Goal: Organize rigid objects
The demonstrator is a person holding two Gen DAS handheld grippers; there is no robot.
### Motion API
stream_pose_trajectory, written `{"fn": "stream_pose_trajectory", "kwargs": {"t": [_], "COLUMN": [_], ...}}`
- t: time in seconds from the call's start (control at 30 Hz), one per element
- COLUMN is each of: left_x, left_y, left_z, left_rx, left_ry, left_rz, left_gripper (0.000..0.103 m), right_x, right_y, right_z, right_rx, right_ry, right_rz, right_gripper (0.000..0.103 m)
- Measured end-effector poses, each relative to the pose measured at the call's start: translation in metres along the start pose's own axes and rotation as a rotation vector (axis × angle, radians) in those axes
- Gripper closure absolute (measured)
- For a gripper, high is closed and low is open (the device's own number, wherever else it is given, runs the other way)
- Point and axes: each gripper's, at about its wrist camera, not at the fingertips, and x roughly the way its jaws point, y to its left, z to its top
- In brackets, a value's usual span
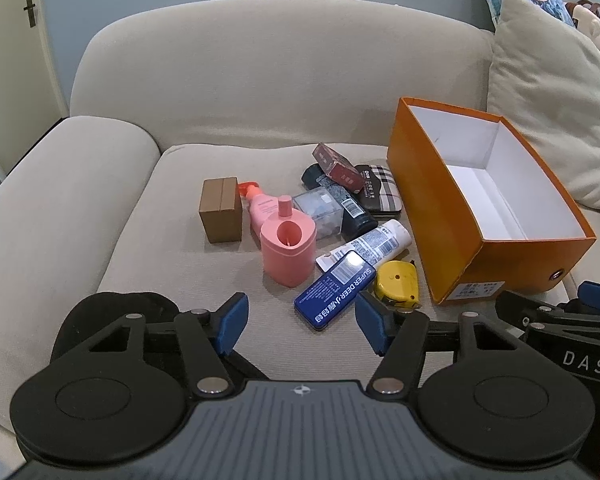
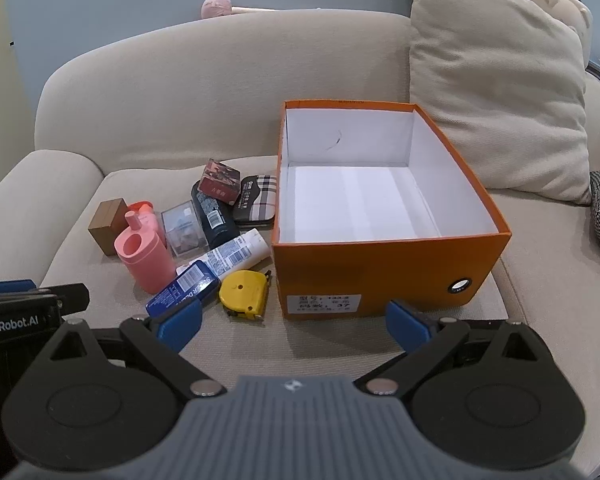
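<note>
Orange box (image 2: 380, 264) beside clutter, bare cushion (image 2: 320, 344) before both claws, jaws apart

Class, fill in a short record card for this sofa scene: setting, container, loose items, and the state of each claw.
setting: beige sofa
container: orange box, open, nothing inside
loose items: yellow tape measure, blue tin, pink holder, brown box, all beside the box
left claw: open, holding nothing
right claw: open, holding nothing
</note>
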Motion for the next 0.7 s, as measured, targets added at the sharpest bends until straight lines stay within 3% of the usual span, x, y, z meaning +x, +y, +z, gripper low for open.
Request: {"fn": "stream_pose_trajectory", "kwargs": {"t": [0.7], "left_x": [0.0], "left_y": [0.0001], "left_z": [-0.0012], "left_rx": [0.007], "left_ry": [0.001], "left_rz": [0.001], "left_gripper": [0.03], "right_x": [0.0], "right_y": [-0.0006], "right_z": [0.0], "right_rx": [-0.002], "right_ry": [0.0], "right_rz": [0.001], "right_gripper": [0.005]}}
